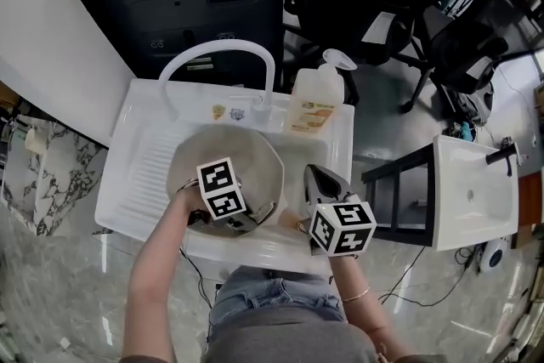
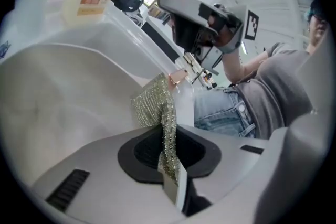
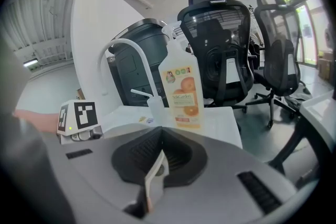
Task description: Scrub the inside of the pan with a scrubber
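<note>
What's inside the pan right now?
The left gripper, shut on a silvery mesh scrubber held at the pan's pale inner wall. The gripper covers the pan's near floor, so anything there can't be seen.

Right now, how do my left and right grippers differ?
The left gripper is shut on the glittery scrubber; the right gripper is shut with nothing seen between its jaws. The left gripper reaches inside the pan; the right gripper sits outside, by its rim. Both are over the sink.

In the sink [image 1: 140, 157] a pan [image 1: 246, 153], bottle [image 1: 313, 102] behind it (faucet [image 1: 221, 48] alongside)
</note>
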A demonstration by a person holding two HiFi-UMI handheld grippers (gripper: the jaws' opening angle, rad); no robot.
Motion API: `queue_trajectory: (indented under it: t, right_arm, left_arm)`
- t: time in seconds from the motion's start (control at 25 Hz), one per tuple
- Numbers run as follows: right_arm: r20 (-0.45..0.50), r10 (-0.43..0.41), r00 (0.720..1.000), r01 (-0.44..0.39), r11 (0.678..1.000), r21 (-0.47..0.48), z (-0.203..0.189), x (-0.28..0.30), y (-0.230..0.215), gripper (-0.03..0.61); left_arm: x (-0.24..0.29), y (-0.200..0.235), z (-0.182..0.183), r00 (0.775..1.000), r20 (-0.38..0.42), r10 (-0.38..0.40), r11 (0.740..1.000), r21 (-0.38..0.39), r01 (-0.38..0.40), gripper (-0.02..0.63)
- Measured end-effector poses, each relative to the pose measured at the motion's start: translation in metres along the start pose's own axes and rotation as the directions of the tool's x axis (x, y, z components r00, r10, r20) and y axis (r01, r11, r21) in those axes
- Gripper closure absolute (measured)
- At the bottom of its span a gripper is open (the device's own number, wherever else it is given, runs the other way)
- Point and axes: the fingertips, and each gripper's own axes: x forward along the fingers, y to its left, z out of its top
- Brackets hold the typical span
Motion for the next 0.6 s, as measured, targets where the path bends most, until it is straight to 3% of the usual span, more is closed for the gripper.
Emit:
queue_trajectory:
  t: [0.2, 0.4, 0.52, 0.6]
  right_arm:
    - [-0.017, 0.015, 1.000, -0.016, 1.000, -0.020, -0.003, 0.003, 0.006, 0.568]
    - [-0.016, 0.028, 0.999, -0.028, 1.000, -0.012, -0.004, 0.009, 0.011, 0.568]
    - [-0.029, 0.043, 0.999, -0.044, 0.999, -0.024, -0.007, 0.013, 0.018, 0.568]
    - [-0.036, 0.045, 0.998, -0.046, 0.998, -0.032, -0.008, 0.016, 0.020, 0.568]
  left_arm:
    - [0.001, 0.005, 0.027, 0.984, 0.180, 0.008, 0.999, -0.036, -0.001, 0.552]
    - [-0.002, 0.018, 0.047, 0.942, 0.325, 0.081, 0.993, -0.104, -0.049, 0.552]
    - [-0.006, 0.029, 0.054, 0.892, 0.418, 0.171, 0.977, -0.188, -0.099, 0.551]
    - [-0.013, 0.040, 0.061, 0.828, 0.502, 0.249, 0.954, -0.274, -0.120, 0.551]
